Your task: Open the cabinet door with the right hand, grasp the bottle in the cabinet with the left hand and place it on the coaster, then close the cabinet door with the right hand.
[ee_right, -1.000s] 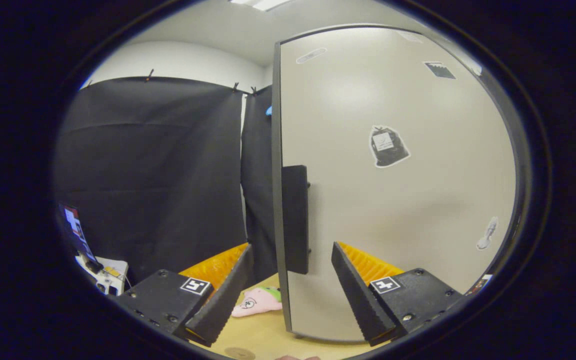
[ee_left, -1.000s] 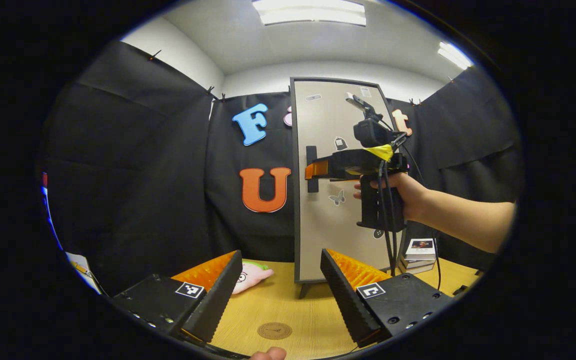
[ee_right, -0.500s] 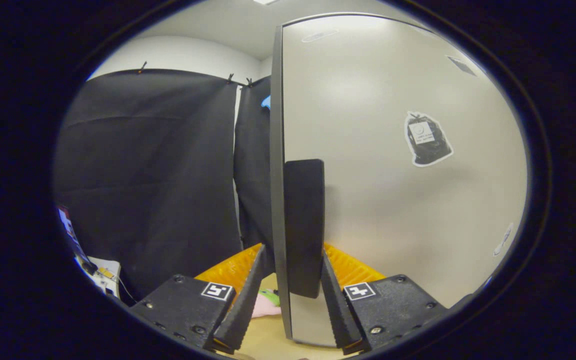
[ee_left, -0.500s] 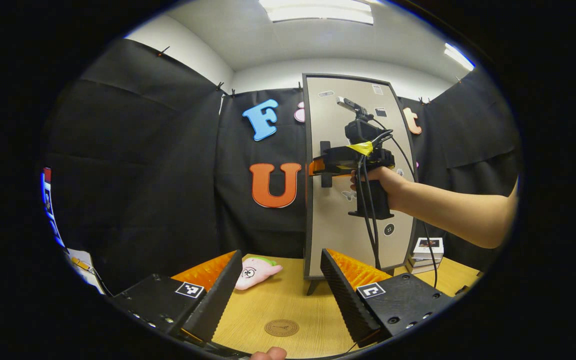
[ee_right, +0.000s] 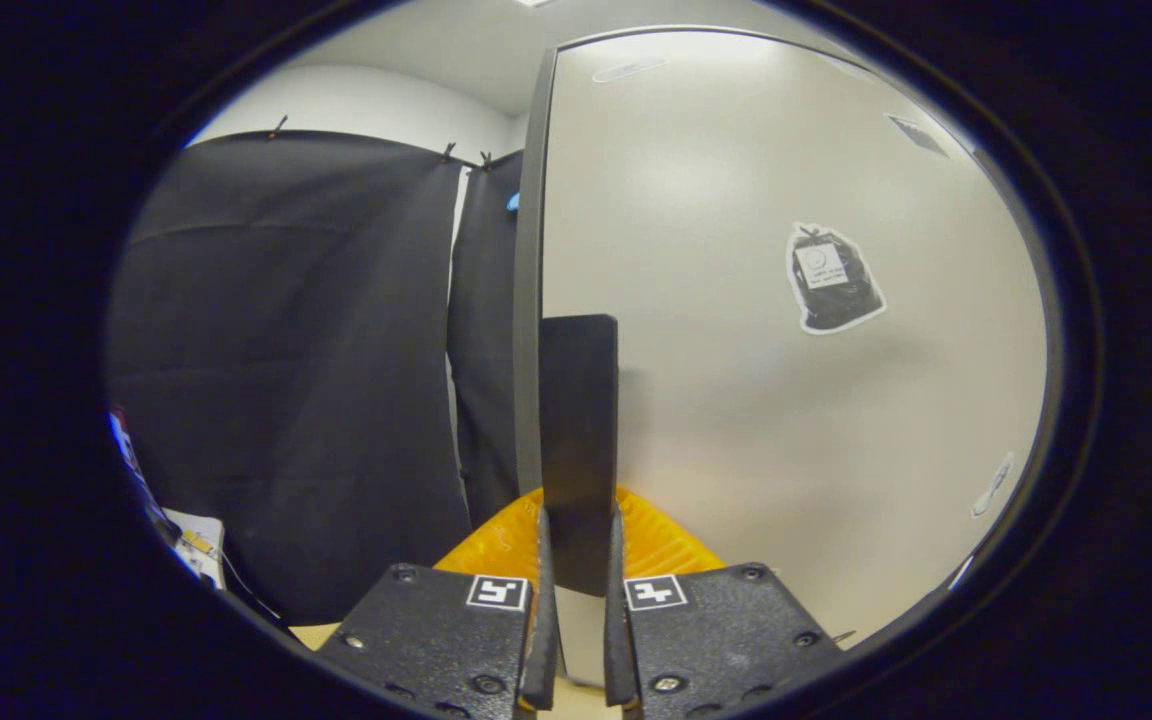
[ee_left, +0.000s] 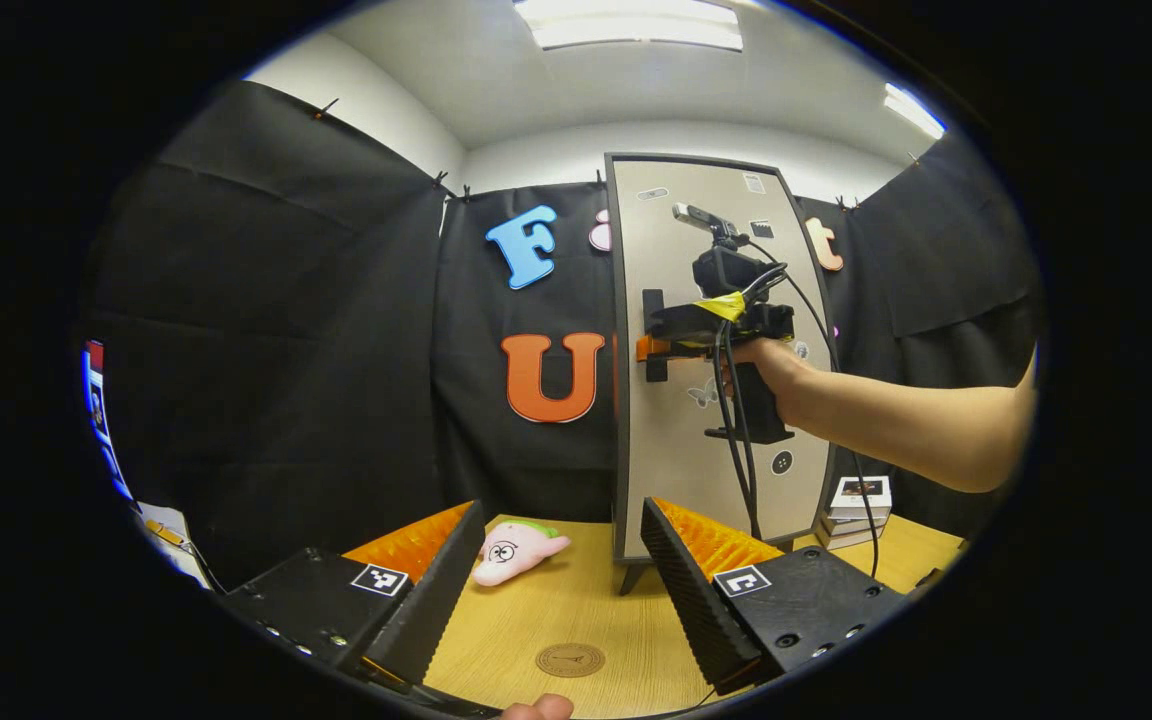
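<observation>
Now your right gripper [ee_right: 573,600] pinches the door handle [ee_right: 578,440]; door [ee_right: 756,400] unopened. Pull it outward. Left gripper [ee_left: 556,580] spread, waiting.

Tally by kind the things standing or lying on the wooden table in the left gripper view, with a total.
Cabinet: 1, its door shut
Plush toy: 1, pink, left of the cabinet
Coaster: 1, round, nothing on it
Stack of books: 1, right of the cabinet
Total: 4
</observation>
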Demonstrator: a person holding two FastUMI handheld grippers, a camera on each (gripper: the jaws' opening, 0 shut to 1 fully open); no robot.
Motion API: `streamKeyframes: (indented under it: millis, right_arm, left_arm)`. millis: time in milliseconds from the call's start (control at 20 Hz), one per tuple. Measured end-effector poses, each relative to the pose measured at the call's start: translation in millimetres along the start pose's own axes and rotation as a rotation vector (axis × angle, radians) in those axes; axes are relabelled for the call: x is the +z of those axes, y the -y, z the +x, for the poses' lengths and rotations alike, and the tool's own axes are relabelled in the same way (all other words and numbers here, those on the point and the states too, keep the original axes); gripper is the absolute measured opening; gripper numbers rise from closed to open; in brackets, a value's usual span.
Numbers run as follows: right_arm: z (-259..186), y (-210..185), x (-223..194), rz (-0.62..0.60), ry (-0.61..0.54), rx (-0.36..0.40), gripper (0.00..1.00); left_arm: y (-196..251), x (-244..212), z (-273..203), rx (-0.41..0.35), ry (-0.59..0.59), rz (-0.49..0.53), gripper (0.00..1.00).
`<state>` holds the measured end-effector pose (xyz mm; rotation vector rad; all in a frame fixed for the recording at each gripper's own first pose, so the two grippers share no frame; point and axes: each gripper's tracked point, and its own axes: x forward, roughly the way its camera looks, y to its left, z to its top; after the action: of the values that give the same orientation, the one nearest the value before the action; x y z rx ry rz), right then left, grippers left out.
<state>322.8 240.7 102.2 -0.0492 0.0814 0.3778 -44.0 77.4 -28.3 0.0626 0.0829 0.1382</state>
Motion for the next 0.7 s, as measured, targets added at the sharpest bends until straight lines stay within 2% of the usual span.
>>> streamKeyframes:
  millis: [100, 350, 700]
  right_arm:
    - [-1, -1, -1, 0.006, -0.003, 0.006, 0.19]
    - [-9, -2, -2, 0.017, -0.001, 0.027, 0.19]
    - [-52, -16, -2, 0.013, 0.004, 0.136, 0.19]
  left_arm:
    - [1, -2, -1, -0.002, -0.005, 0.000, 0.95]
    - [0, 4, -4, -0.001, 0.006, 0.010, 0.95]
    - [7, 5, -9, -0.011, 0.015, 0.013, 0.95]
